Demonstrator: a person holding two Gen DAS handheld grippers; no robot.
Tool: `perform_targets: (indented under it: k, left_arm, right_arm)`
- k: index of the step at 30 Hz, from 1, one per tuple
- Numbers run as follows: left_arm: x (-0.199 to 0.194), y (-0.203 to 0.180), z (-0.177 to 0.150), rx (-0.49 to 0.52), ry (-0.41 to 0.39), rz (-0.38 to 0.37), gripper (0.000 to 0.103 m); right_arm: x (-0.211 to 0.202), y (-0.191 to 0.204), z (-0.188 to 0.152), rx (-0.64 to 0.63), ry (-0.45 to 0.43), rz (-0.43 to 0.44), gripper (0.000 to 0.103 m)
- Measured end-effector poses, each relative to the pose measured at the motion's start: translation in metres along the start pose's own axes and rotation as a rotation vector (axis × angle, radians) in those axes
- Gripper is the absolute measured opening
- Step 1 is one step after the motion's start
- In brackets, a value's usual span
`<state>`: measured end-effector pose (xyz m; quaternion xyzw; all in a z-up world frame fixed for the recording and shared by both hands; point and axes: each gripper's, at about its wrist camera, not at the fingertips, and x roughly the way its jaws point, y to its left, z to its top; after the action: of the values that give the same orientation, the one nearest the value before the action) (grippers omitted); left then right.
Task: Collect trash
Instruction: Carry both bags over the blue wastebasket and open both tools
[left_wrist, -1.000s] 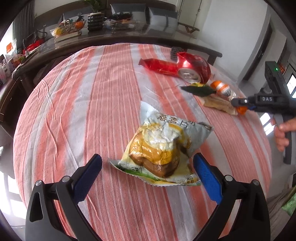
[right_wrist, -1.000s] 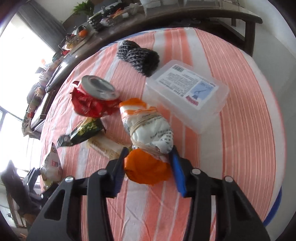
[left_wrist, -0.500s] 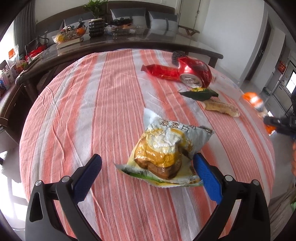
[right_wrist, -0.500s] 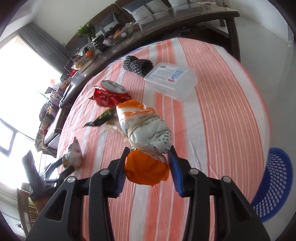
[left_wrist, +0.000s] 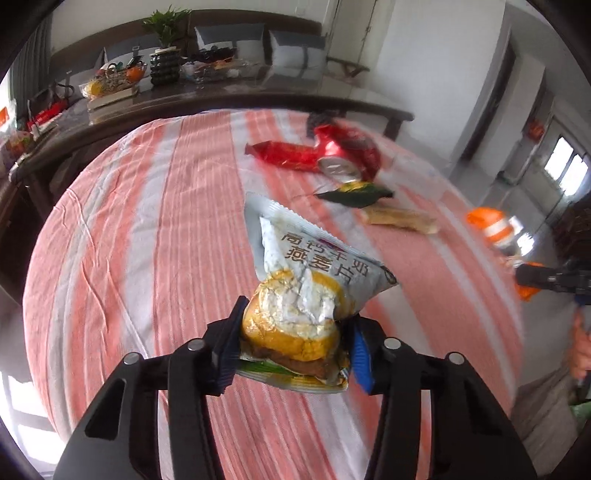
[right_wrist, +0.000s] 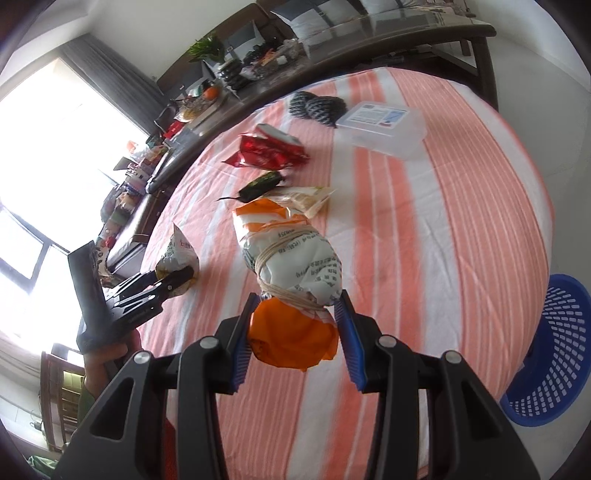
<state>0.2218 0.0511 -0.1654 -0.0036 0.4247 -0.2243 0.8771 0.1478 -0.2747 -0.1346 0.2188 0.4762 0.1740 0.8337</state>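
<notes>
Oat packet (left_wrist: 306, 295) pinched in left claw (left_wrist: 291, 350), orange bundle (right_wrist: 291, 295) in right claw (right_wrist: 299, 343)

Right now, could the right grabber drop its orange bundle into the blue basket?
Probably yes. The right gripper holds the orange bundle above the tablecloth, and the blue basket sits open beside the table, nothing between them.

Left tongs (left_wrist: 291, 350): matte black moulded frame with triangular cut-outs, silver round-head screws at the pivots, and ribbed blue pads (left_wrist: 360, 354) on the inner finger faces. Right tongs (right_wrist: 297, 345): identical black frame, silver screws, blue ribbed pads (right_wrist: 351, 343). Bare skin shows on the left hand (right_wrist: 107, 360) gripping a black handle.
</notes>
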Motion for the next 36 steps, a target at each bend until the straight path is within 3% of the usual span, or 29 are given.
perform_targets:
  k: [6, 21, 36]
  left_arm:
    - [-0.024, -0.011, -0.005, -0.030, -0.058, -0.134, 0.046]
    - [-0.014, -0.101, -0.013, 0.002, -0.029, -0.200, 0.045]
    - [-0.013, -0.150, -0.011, -0.007, -0.029, -0.251, 0.044]
  right_arm:
    - [-0.009, 0.002, -0.002, 0.028, -0.031, 0.048, 0.041]
    - [-0.043, -0.050, -0.015, 0.134, -0.091, 0.082, 0.041]
    - [-0.089, -0.097, -0.016, 0.193, -0.186, 0.099, 0.041]
